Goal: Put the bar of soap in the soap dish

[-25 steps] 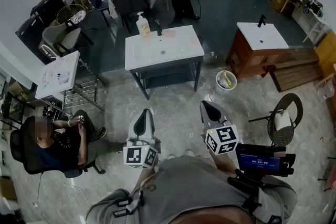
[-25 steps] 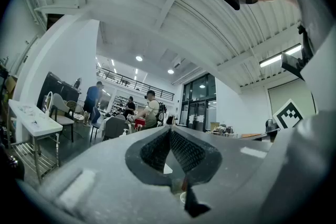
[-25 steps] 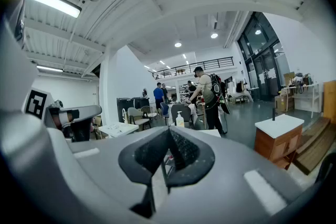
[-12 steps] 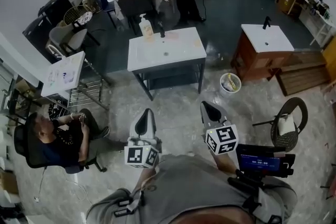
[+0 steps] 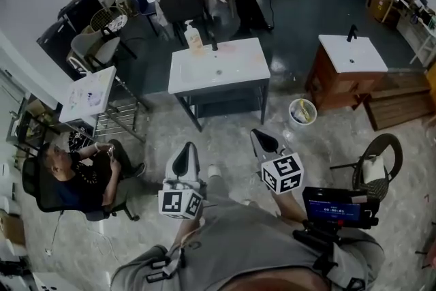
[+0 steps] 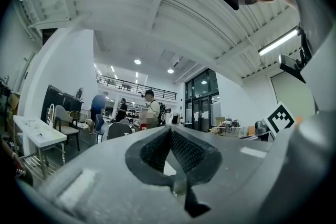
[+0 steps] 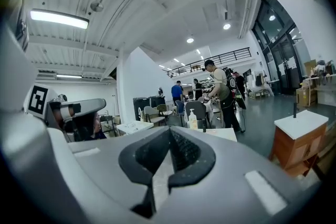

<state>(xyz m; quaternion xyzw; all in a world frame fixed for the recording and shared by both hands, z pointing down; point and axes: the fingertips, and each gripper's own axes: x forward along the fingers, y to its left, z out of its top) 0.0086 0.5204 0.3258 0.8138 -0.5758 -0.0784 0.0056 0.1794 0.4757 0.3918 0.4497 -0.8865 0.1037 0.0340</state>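
We hold both tools out before our chest, roughly level, side by side and a little apart, aimed across the pale stone floor at the white-topped bench with a basin on a dark metal frame, which stands well apart from us. The left tongs, grey plastic with a marker cube at the rear, are clenched, their dark ribbed pads meeting at the tip with nothing between them. The right tongs, of the same make, sit slightly further forward and angle a touch inward; they too are clenched on nothing. On the bench a pale pump bottle stands at the back edge just beside a black faucet. To the right of the faucet lies a small pinkish patch, too small for us to tell whether it is the soap, its dish or both
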